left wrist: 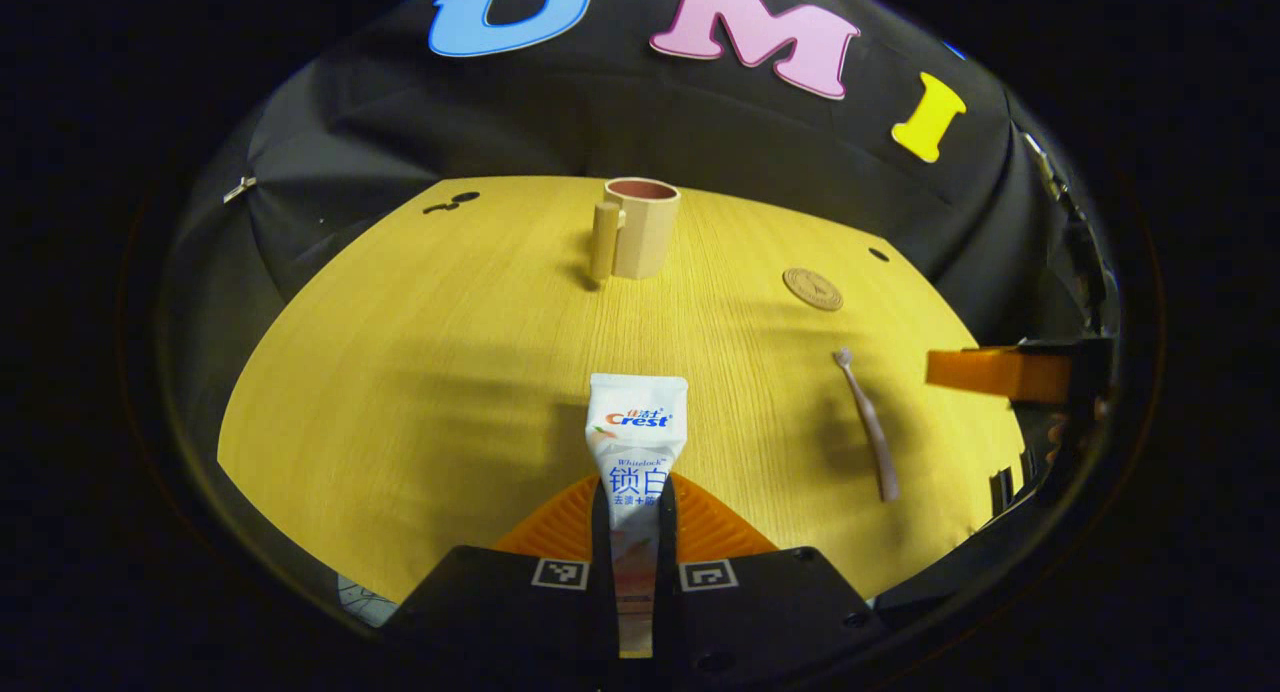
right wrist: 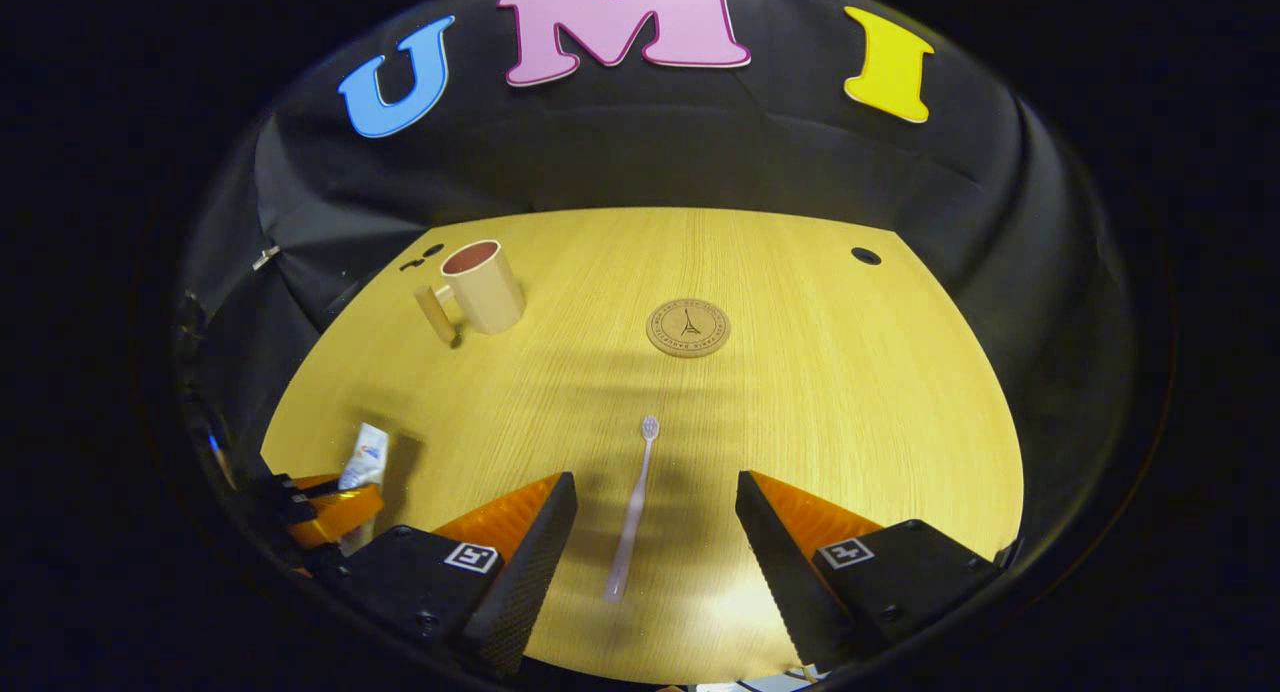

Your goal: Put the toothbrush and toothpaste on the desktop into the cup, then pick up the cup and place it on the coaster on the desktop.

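The left gripper [left wrist: 636,532] pinches the toothpaste [left wrist: 634,452] between both fingers, near the front edge of the desktop [left wrist: 420,372]. The right gripper [right wrist: 655,532] is spread wide, and the toothbrush [right wrist: 632,512] lies flat between its fingers. The cup [right wrist: 485,287] stands near the back left corner, well apart from the coaster [right wrist: 688,328] in the middle.

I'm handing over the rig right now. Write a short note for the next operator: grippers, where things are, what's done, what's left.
Left gripper: shut on the toothpaste, tube pointing toward the cup.
Right gripper: open, fingers either side of the toothbrush, which lies flat on the table; not gripped.
Cup stands empty at the far left, handle toward us. Coaster is bare, mid-table.
Done: toothpaste grasped.
Left: toothpaste into cup, grasp toothbrush and put it in, then move the cup onto the coaster.
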